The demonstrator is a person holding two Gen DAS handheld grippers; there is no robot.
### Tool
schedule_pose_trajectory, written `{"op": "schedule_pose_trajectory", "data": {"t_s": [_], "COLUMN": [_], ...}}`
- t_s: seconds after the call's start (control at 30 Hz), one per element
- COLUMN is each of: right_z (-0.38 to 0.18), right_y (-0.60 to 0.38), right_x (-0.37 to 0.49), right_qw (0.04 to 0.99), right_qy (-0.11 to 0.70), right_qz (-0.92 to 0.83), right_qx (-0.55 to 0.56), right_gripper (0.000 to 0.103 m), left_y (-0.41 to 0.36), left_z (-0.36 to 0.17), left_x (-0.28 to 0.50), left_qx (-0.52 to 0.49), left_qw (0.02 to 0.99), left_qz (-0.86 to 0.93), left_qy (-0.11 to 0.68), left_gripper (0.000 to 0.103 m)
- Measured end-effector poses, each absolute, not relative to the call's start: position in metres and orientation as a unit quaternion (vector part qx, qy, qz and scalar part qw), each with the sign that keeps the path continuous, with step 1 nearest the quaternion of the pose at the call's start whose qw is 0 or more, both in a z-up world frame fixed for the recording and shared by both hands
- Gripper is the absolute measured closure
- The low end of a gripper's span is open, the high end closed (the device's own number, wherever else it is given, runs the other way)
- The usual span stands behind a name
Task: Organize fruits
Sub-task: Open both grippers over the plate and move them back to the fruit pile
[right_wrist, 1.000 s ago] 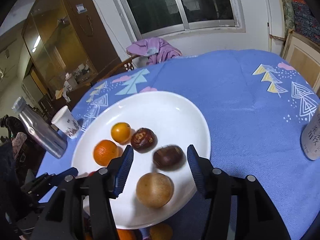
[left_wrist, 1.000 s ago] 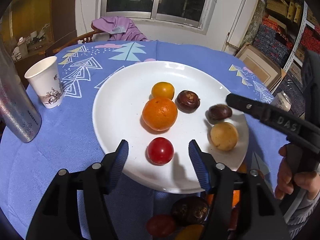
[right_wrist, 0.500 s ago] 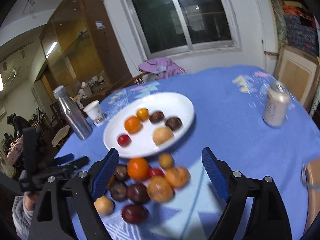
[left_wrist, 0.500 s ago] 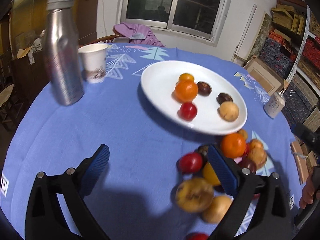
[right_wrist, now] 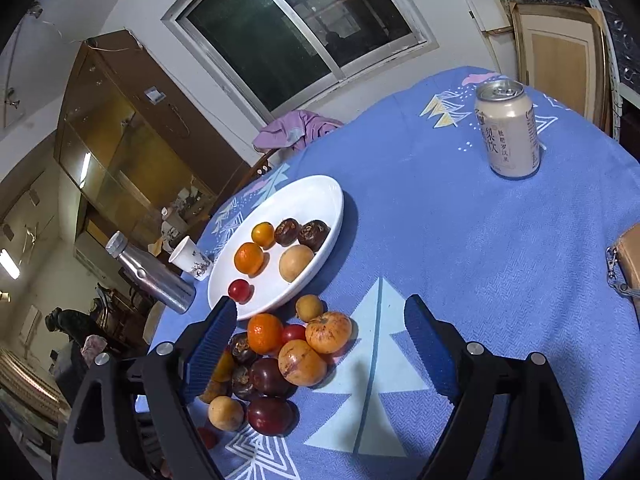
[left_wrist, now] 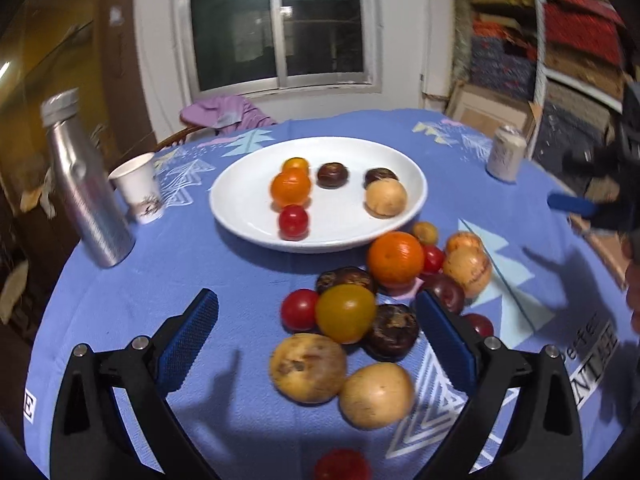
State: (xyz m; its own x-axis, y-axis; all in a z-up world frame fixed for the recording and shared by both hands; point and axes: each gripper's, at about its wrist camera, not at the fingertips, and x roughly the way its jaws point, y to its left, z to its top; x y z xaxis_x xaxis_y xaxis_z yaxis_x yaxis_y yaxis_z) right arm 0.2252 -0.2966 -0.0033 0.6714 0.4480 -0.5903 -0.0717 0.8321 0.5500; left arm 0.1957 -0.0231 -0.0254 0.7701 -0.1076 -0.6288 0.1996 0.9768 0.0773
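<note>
A white plate (left_wrist: 248, 216) (right_wrist: 320, 196) on the blue tablecloth holds two oranges, a red tomato (left_wrist: 293, 221), two dark round fruits and a tan fruit (left_wrist: 385, 197). A pile of loose fruit lies in front of it: an orange (left_wrist: 395, 257) (right_wrist: 264, 332), a yellow tomato (left_wrist: 345, 313), dark fruits, tan fruits, red tomatoes. My left gripper (left_wrist: 316, 340) is open and empty, above the pile's near side. My right gripper (right_wrist: 320, 346) is open and empty, above the pile's right part.
A silver bottle (left_wrist: 86, 184) (right_wrist: 152, 276) and a paper cup (left_wrist: 138, 188) (right_wrist: 190, 258) stand left of the plate. A drink can (left_wrist: 505, 153) (right_wrist: 508, 130) stands at the far right. A tan pouch (right_wrist: 628, 268) lies at the right edge.
Both grippers have pulled back from the plate, empty and opened wider. The loose fruit pile now lies under them. The dark fruit and the red tomato stay on the plate.
</note>
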Motion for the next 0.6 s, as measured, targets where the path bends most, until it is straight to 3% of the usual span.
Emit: {"op": "schedule_pose_trajectory", "data": {"t_s": [0.1,0.2,0.47,0.6], "right_z": [-0.002,-0.002,0.000,0.000], "right_y": [-0.295,-0.294,-0.293,-0.291], "right_x": [0.224,0.224,0.222,0.223], "right_qw": [0.881,0.880,0.880,0.880], "right_qy": [0.375,0.378,0.378,0.380], "right_qz": [0.147,0.149,0.153,0.152], "right_qx": [0.248,0.247,0.244,0.239], "right_gripper": [0.012,0.012,0.012,0.012], "left_y": [-0.033,-0.035,-0.036,-0.039], "left_z": [-0.030,-0.034,-0.045,-0.048], "left_x": [0.195,0.202,0.218,0.224], "left_qx": [0.088,0.085,0.075,0.067], "left_qw": [0.935,0.930,0.923,0.917], "left_qz": [-0.089,-0.101,-0.107,-0.120], "left_qy": [0.332,0.343,0.362,0.375], "left_gripper": [0.007,0.029,0.031,0.049]}}
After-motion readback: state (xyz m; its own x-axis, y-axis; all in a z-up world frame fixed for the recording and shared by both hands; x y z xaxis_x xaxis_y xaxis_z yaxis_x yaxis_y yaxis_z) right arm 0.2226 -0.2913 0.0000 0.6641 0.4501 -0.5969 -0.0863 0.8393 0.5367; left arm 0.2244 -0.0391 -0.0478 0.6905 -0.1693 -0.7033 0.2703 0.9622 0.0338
